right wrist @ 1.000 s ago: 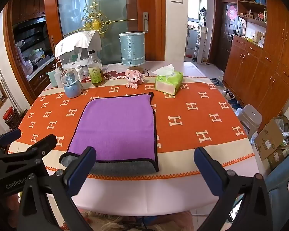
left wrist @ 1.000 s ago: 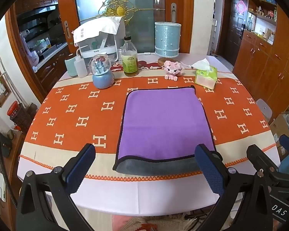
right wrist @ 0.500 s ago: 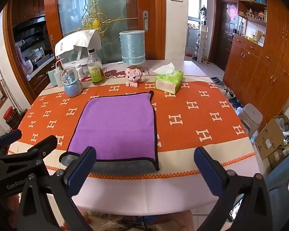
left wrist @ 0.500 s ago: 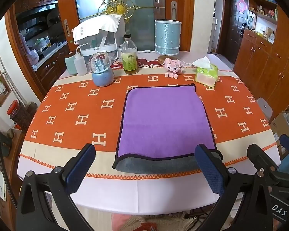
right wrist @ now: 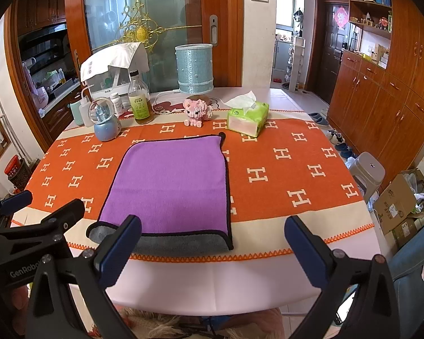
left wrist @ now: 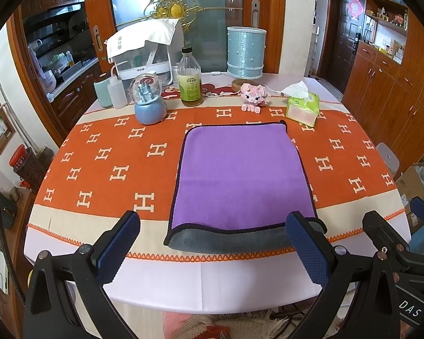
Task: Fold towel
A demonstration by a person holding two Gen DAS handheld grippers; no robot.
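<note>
A purple towel (left wrist: 241, 175) with a dark edge lies folded flat on the orange patterned tablecloth (left wrist: 113, 158); a grey underlayer sticks out along its near edge. It also shows in the right wrist view (right wrist: 175, 180). My left gripper (left wrist: 212, 250) is open and empty, held above the table's near edge in front of the towel. My right gripper (right wrist: 212, 250) is open and empty, beside the left one, near the towel's front right corner. Neither touches the towel.
At the table's far side stand a snow globe (left wrist: 149, 101), a bottle (left wrist: 190, 77), a pink toy pig (left wrist: 253, 96), a green tissue pack (left wrist: 302, 107), a blue lamp shade (left wrist: 246, 52) and a white appliance (left wrist: 144, 50). A stool (right wrist: 367, 172) stands to the right.
Both grippers have drawn back slightly from the table and stay open. The towel has not moved.
</note>
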